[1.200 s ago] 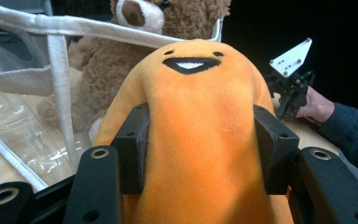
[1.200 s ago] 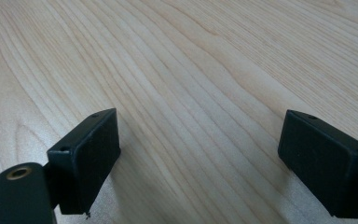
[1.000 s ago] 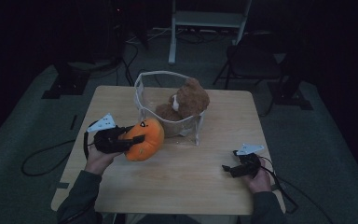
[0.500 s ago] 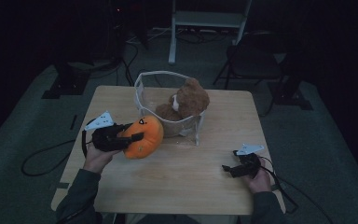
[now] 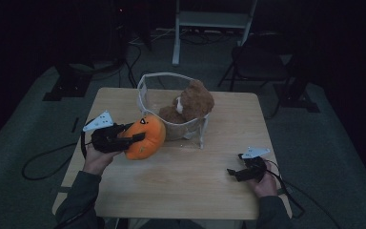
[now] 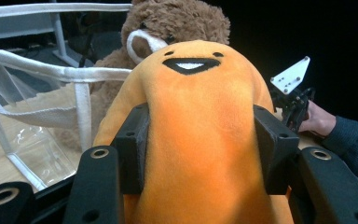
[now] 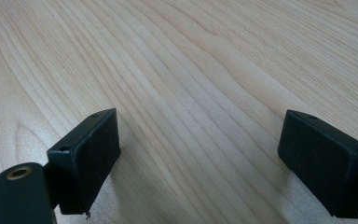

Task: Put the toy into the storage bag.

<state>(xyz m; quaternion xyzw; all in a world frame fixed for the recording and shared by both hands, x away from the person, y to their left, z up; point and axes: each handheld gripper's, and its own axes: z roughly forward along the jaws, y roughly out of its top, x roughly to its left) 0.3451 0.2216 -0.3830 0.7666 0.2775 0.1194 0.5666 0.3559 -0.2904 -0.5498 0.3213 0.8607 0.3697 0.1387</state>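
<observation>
The orange plush toy (image 5: 145, 137) is being clamped between the left gripper's (image 5: 132, 138) jaws, just beside the mesh basket (image 5: 148, 82), where a brown teddy bear (image 5: 190, 102) is sitting. Well apart, the right gripper's (image 5: 232, 172) jaws are being held apart over the bench (image 5: 181, 186).

A: Table (image 5: 181, 186): square, pale wood, grain running lengthwise; stands on grey carpet.

B: On it?

A: Clear basket (image 5: 190, 131) with white rim, at the far middle; orange plush (image 5: 145, 138) just beside its left front; right gripper (image 5: 232, 172) low at the near right edge.
</observation>
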